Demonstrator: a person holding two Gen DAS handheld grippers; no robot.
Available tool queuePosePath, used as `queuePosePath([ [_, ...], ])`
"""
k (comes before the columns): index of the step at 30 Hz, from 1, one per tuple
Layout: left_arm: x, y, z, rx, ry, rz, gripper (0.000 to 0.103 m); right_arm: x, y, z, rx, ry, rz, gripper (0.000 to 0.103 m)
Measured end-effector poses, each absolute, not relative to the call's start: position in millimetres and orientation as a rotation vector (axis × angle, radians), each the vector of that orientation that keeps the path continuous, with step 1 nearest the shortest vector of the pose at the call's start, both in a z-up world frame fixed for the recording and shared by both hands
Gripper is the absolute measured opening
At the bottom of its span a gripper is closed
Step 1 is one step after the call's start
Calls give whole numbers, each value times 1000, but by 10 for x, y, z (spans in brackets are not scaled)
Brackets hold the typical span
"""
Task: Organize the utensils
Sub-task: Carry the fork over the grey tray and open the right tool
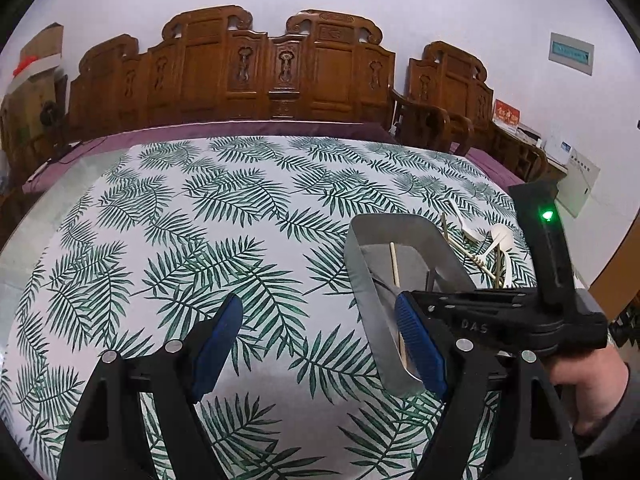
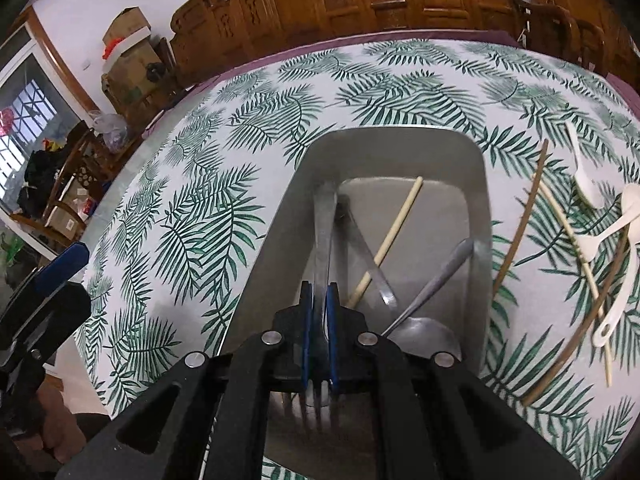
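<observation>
A grey metal bin (image 2: 476, 184) stands on the leaf-print tablecloth; it also shows in the left wrist view (image 1: 364, 272). In it lie a pale chopstick (image 2: 394, 228), a metal spoon (image 2: 428, 336) and another metal utensil. My right gripper (image 2: 319, 332) is shut on a metal fork (image 2: 325, 232), held over the bin with its tines pointing back toward the camera. My left gripper (image 1: 320, 332) is open and empty; its right finger (image 1: 420, 344) is beside the bin's near left wall. White plastic spoons (image 2: 620, 216) and chopsticks (image 2: 520, 220) lie on the cloth right of the bin.
Carved wooden chairs (image 1: 280, 68) line the table's far side. Boxes and clutter (image 2: 128, 52) stand at the far left. The right gripper's body (image 1: 520, 312) reaches over the bin in the left wrist view. The table edge (image 2: 132, 168) curves on the left.
</observation>
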State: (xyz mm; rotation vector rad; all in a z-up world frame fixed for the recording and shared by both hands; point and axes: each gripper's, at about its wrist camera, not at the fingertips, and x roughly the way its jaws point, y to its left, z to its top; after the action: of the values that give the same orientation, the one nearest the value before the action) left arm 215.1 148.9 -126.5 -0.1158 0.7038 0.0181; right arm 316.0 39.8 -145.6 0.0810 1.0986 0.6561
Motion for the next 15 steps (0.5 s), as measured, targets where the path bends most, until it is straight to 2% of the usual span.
queuePosePath([
  [7, 2156, 1468, -1260, -112, 708, 16, 75, 3087, 295, -1284, 73, 1021, 710, 9],
  [15, 2159, 1293, -1224, -64, 703, 11, 75, 2985, -278, -1002, 46, 917, 672, 9],
])
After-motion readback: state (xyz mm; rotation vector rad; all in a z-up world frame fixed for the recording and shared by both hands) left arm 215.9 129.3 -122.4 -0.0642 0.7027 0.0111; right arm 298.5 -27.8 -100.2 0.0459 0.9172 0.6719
